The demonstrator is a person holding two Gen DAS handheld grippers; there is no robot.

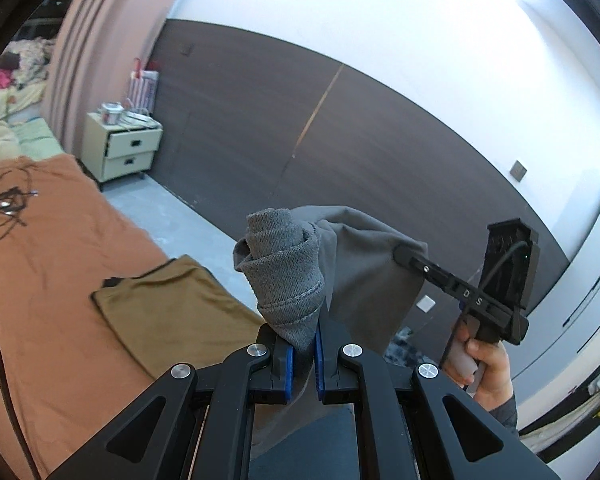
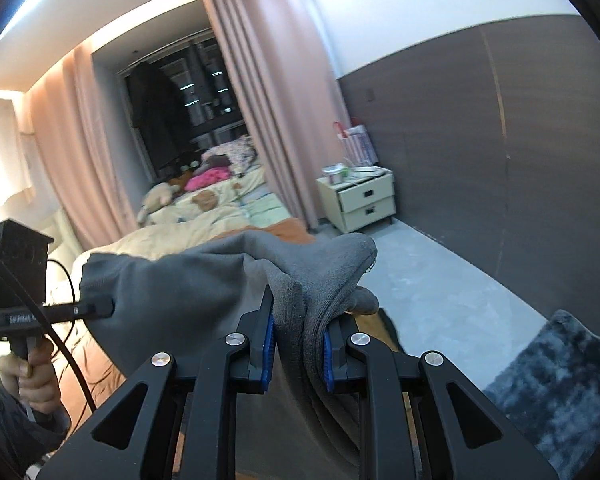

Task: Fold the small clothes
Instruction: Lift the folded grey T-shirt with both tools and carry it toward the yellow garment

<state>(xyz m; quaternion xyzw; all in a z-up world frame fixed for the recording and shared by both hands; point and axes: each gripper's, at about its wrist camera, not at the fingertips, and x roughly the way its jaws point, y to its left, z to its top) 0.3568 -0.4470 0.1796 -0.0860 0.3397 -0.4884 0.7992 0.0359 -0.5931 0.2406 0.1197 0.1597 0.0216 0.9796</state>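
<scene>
A grey garment [image 1: 360,264] hangs in the air, stretched between my two grippers. My left gripper [image 1: 305,354] is shut on its ribbed grey cuff [image 1: 284,272]. My right gripper [image 2: 298,350] is shut on the other ribbed edge [image 2: 324,276] of the garment [image 2: 172,292]. In the left wrist view the right gripper [image 1: 404,254] pinches the far corner. In the right wrist view the left gripper [image 2: 104,306] pinches the far corner. An olive folded garment [image 1: 172,308] lies on the orange bedspread [image 1: 60,240] below.
A cream nightstand [image 1: 122,148] stands by the dark wall panel [image 1: 340,140], also in the right wrist view [image 2: 360,200]. Black cables [image 1: 4,208] lie on the bedspread. A pile of bedding and clothes [image 2: 204,196] lies farther up the bed. A dark furry rug [image 2: 556,380] covers the floor.
</scene>
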